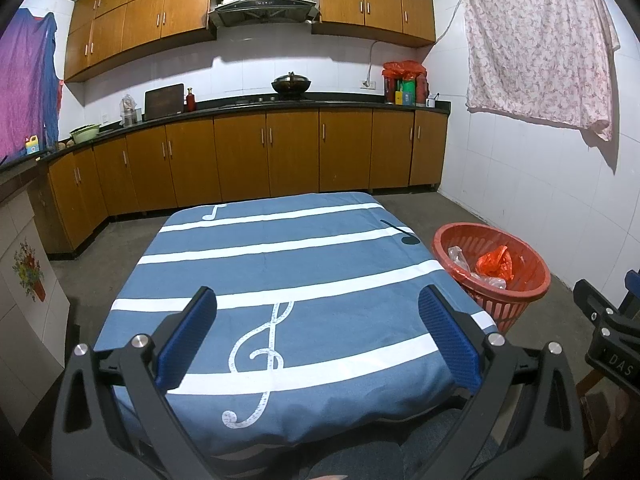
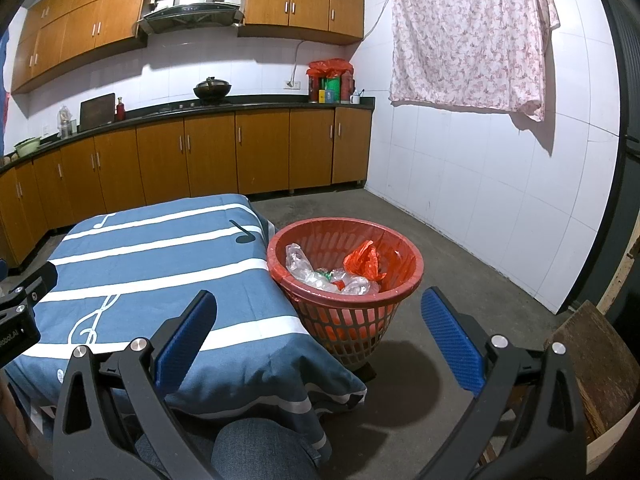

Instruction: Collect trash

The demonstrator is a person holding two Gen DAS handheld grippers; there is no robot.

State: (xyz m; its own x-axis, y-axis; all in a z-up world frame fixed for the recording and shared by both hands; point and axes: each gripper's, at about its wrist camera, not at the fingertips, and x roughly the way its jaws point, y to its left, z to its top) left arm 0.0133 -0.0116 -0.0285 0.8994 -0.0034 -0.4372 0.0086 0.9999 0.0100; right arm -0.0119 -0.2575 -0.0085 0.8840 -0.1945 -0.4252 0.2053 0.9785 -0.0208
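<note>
Blue-padded left gripper (image 1: 318, 312) hangs wide apart and empty over the striped tablecloth (image 1: 280, 256). Beside the table, the red basket (image 2: 404, 258) holds the plastic trash (image 2: 320, 272); the right gripper (image 2: 320, 316) gapes empty before it.

Left wrist view: low over the near edge of the cloth (image 1: 280, 264), facing the far cabinets (image 1: 256, 156), basket (image 1: 494, 268) at right. Right wrist view: further right, same heading, close above the basket (image 2: 346, 276), cloth (image 2: 160, 256) at left. Shared: cloth, basket, cabinets (image 2: 208, 156), hanging sheet (image 2: 468, 36).
</note>
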